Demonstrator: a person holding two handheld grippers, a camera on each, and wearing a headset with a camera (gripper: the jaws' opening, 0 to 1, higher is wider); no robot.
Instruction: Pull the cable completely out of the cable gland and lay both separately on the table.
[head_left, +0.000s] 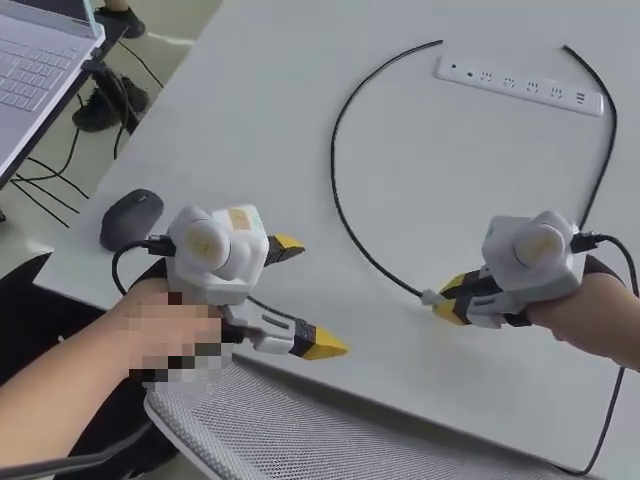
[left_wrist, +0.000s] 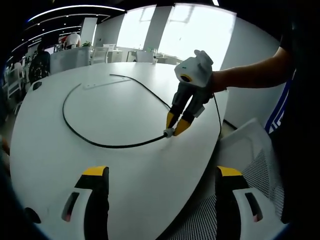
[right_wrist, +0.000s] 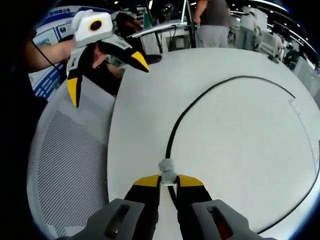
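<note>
The left gripper (head_left: 305, 297) hangs over the near table (head_left: 250, 100) edge, its claw spread wide and empty. It is well apart from the black cable (head_left: 340, 170), which lies ahead of its tips. To its right, the right gripper (head_left: 447, 297) is closed almost fully, pinching the white cable gland (head_left: 430, 297) at its very tips.

That shallow hold looks risky: a hard pull could twist the gland out of the claw. Seizing the cable far from the gland would probably just bend it.

The gland's long axis runs in line with the right claw's jaws. The cable leaves it straight ahead, then bows away in a wide arc.
</note>
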